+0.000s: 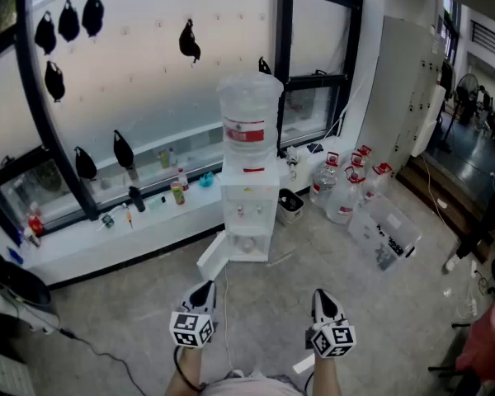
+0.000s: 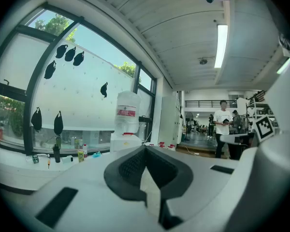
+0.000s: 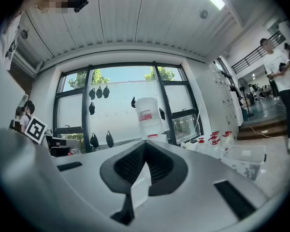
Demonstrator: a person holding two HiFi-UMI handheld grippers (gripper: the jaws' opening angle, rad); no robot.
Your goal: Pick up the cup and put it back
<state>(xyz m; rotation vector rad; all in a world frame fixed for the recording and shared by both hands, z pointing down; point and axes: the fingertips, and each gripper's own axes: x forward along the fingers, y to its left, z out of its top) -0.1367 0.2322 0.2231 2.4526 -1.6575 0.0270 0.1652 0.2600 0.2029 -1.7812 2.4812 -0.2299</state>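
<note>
A white water dispenser with a clear bottle on top stands against the window ledge, a few steps ahead of me. Its lower cabinet door hangs open. I cannot make out a cup anywhere; the open compartment is too small to read. My left gripper and right gripper are held low at the near edge of the head view, side by side, both pointing at the dispenser. Both are shut with nothing between the jaws. The dispenser also shows beyond the left gripper, and beyond the right gripper.
Several water jugs with red caps and a clear plastic box sit on the floor right of the dispenser. A small bin stands beside it. Bottles line the window ledge. A person stands far off to the right.
</note>
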